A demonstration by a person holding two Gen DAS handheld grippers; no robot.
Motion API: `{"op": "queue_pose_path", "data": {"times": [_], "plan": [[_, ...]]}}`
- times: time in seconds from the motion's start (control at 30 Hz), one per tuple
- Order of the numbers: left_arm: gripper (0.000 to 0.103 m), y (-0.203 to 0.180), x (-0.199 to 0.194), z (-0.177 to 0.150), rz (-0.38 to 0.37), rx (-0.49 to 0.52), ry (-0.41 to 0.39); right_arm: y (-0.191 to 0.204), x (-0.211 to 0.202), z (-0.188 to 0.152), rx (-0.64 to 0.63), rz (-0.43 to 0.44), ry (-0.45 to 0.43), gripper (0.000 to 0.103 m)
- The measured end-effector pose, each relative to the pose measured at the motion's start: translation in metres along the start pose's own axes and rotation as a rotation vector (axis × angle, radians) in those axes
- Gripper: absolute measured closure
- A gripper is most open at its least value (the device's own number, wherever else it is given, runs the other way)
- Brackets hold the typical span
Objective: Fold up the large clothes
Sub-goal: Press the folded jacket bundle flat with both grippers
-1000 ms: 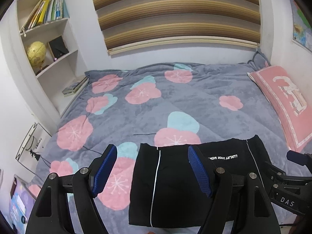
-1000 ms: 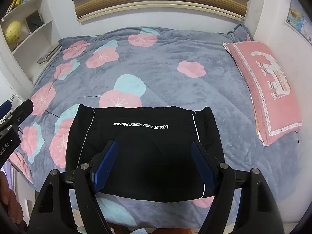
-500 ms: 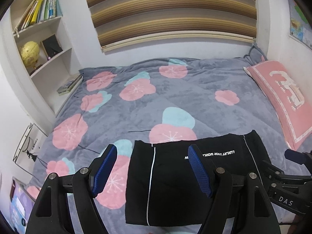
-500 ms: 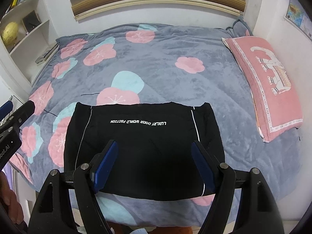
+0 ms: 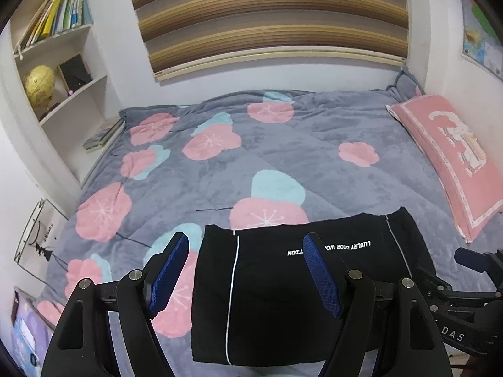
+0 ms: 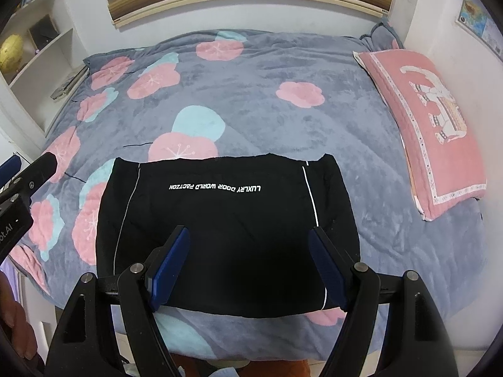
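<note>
A black garment (image 6: 226, 229) with white piping and white lettering lies folded into a flat rectangle near the front edge of the bed. It also shows in the left wrist view (image 5: 283, 295). My left gripper (image 5: 245, 270) is open and empty, held above the garment's left part. My right gripper (image 6: 248, 264) is open and empty, held above the garment's near half. Neither touches the cloth. The right gripper's body shows at the right edge of the left wrist view (image 5: 465, 289).
The bed has a grey blanket (image 6: 251, 94) with pink and teal flowers. A pink pillow (image 6: 427, 125) lies along the right side by the wall. White shelves with books and a yellow globe (image 5: 41, 86) stand at the left. A striped blind hangs behind.
Both grippers have drawn back and up from the bed, so the garment sits lower and smaller in view. The garment itself has not moved.
</note>
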State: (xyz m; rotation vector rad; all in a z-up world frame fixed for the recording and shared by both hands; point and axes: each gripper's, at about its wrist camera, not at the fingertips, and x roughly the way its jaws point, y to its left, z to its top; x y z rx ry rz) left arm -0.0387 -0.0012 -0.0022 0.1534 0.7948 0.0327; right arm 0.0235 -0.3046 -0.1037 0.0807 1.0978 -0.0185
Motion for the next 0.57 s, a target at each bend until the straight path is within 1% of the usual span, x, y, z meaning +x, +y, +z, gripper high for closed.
{"op": "queue_pose_path", "data": {"times": [0.17, 0.27, 0.3, 0.33, 0.43, 0.5, 0.57], "plan": [[0.027, -0.007, 0.007, -0.001, 0.040, 0.045, 0.021, -0.001, 0.003, -0.001, -0.004, -0.004, 0.009, 0.024], [0.027, -0.003, 0.015, -0.001, 0.011, 0.019, 0.068, -0.001, 0.005, 0.000, -0.008, -0.005, 0.015, 0.024], [0.027, -0.002, 0.017, -0.002, 0.012, 0.011, 0.079, -0.001, 0.006, -0.001, -0.010, -0.006, 0.018, 0.024], [0.027, -0.001, 0.018, -0.002, 0.019, 0.009, 0.081, 0.000, 0.007, -0.001, -0.012, -0.006, 0.021, 0.024], [0.027, -0.001, 0.020, -0.004, 0.072, 0.018, 0.068, 0.000, 0.010, -0.001, -0.016, -0.002, 0.030, 0.024], [0.027, 0.004, 0.020, -0.005, 0.074, -0.005, 0.049, 0.001, 0.012, -0.001, -0.019, -0.002, 0.033, 0.024], [0.027, 0.009, 0.021, -0.005, 0.060, -0.016, 0.049, 0.002, 0.013, -0.001, -0.022, -0.002, 0.035, 0.024]]}}
